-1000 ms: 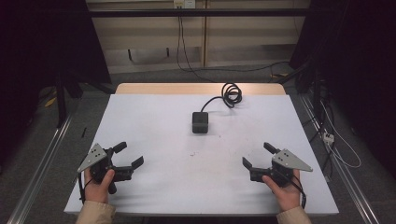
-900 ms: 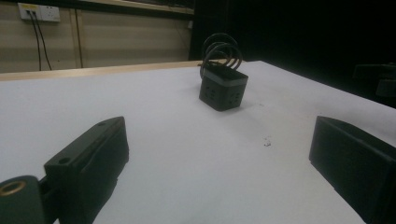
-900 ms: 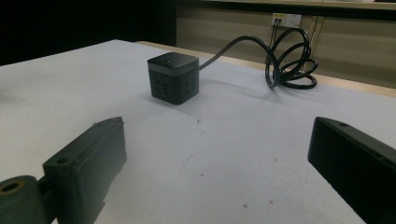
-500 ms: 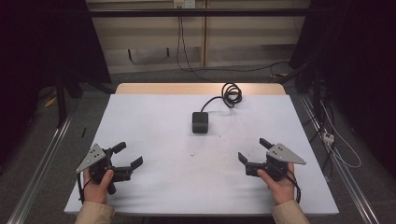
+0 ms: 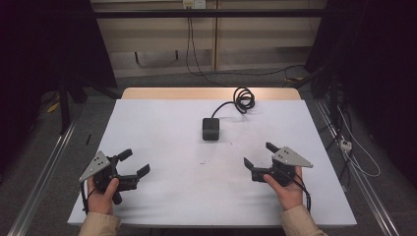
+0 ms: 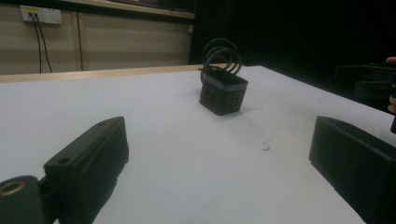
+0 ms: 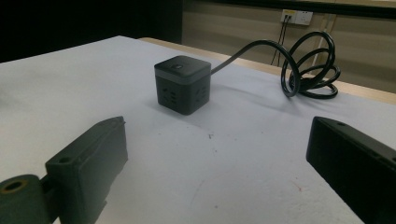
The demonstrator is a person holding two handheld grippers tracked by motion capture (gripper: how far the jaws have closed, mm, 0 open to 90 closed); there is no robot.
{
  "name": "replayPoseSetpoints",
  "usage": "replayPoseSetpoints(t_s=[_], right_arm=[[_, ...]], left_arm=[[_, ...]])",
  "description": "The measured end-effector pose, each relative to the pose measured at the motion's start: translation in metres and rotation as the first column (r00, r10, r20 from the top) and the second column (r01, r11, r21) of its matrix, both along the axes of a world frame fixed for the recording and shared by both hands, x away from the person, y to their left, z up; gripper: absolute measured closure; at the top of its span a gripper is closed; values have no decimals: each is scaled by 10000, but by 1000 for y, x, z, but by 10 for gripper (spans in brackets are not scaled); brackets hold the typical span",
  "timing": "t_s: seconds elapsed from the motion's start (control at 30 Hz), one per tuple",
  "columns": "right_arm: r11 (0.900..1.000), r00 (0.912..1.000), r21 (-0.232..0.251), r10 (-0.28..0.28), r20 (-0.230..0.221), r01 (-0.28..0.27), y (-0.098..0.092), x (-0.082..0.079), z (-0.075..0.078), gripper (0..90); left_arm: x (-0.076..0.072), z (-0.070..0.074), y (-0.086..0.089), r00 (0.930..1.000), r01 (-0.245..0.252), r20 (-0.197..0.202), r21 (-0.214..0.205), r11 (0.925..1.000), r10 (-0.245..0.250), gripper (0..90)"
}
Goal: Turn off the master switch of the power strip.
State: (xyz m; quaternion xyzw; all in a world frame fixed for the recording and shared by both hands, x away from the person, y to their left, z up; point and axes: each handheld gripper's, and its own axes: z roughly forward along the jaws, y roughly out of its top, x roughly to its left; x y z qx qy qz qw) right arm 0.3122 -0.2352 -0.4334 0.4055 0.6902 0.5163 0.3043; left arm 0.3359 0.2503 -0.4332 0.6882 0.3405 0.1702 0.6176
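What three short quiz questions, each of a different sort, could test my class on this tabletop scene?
1. True or false: the cube power socket sits between the left claw and the right claw, farther from the person.
2. Its coiled cable lies: A) at the table's far edge, B) beside the left hand.
3. Fill in: both claws are ____.

Key: 1 true; 2 A; 3 open.

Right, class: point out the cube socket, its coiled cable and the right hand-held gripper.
cube socket (image 7: 182, 84), right gripper view, on its front corner.
coiled cable (image 5: 244, 100), high view, on the loops.
right hand-held gripper (image 5: 259, 154), high view, midway between its open fingertips.
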Motion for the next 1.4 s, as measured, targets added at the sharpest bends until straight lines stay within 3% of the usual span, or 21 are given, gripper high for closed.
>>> replayPoseSetpoints(t_s=[1.4], right_arm=[[9999, 9999, -103, 90, -142, -92, 30, 36, 14, 71]], left_arm=[[2, 1, -2, 9999, 144, -31, 105, 9998, -143, 44]])
